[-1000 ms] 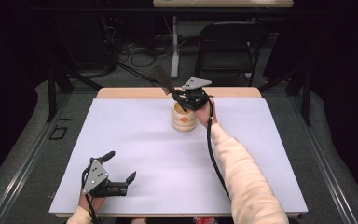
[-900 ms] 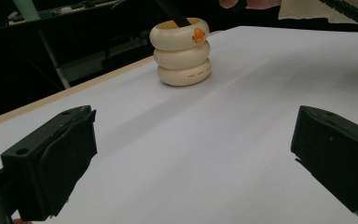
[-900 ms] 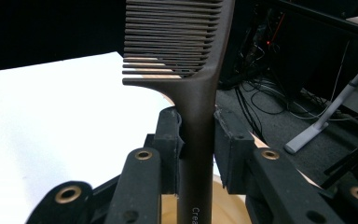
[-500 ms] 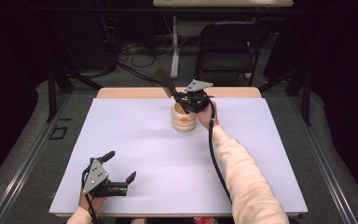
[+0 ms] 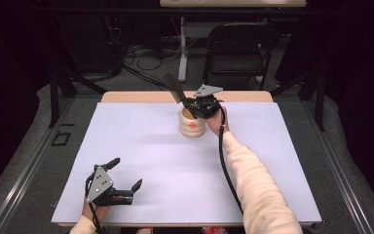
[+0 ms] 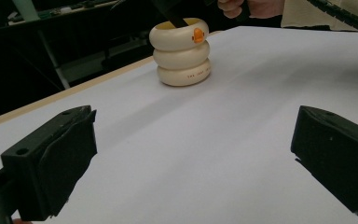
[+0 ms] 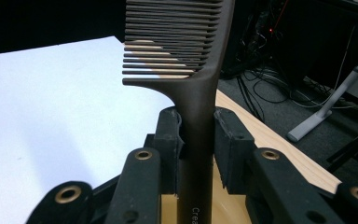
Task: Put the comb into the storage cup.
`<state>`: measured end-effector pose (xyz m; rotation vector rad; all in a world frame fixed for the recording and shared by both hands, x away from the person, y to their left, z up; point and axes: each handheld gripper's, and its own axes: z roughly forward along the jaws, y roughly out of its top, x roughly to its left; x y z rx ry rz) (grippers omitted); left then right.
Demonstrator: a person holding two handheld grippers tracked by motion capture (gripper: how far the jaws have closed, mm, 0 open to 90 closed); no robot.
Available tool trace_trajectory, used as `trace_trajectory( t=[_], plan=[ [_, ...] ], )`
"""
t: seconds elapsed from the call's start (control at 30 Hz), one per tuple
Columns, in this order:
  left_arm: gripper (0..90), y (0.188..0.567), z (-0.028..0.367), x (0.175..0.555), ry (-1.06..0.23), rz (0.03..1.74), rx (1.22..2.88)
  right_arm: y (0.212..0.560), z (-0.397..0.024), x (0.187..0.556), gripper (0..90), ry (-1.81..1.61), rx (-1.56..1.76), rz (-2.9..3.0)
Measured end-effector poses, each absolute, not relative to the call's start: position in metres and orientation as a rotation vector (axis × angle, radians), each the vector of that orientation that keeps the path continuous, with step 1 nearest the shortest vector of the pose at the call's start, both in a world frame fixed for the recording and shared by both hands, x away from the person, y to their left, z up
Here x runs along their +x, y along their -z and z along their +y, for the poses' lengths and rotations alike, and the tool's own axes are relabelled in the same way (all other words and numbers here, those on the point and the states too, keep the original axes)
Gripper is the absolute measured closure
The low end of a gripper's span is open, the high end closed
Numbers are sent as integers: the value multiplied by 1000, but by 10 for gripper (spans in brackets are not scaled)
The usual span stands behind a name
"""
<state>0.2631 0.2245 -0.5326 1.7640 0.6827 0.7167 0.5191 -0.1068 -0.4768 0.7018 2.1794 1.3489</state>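
Observation:
A cream holder (image 5: 193, 125) made of three stacked rings with an orange dot stands at the far middle of the white table top (image 5: 151, 146). My right gripper (image 5: 198, 105) hovers just over its mouth, shut on the handle of a dark comb (image 5: 174, 88). The comb's toothed end sticks up and to the left. In the right gripper view both pads press the handle of the comb (image 7: 199, 98), whose lower end dips into the holder. My left gripper (image 5: 125, 173) rests open at the front left with nothing between its jaws. In the left gripper view the holder (image 6: 182, 58) stands far ahead.
A strip of bare wood (image 5: 136, 96) runs along the table's far edge. Behind it stand a black chair (image 5: 238, 48) and a grey stand leg (image 5: 182, 53) among floor cables. The person's sleeve (image 5: 253, 185) lies across the right front of the table.

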Motion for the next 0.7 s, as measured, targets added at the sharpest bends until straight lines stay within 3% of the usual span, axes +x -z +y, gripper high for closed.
trace_trajectory(
  t=[0.7],
  plan=[
    [1, 532, 225, 263, -718, 681, 1765, 488, -110, 521, 723, -1311, 719, 2222]
  ],
)
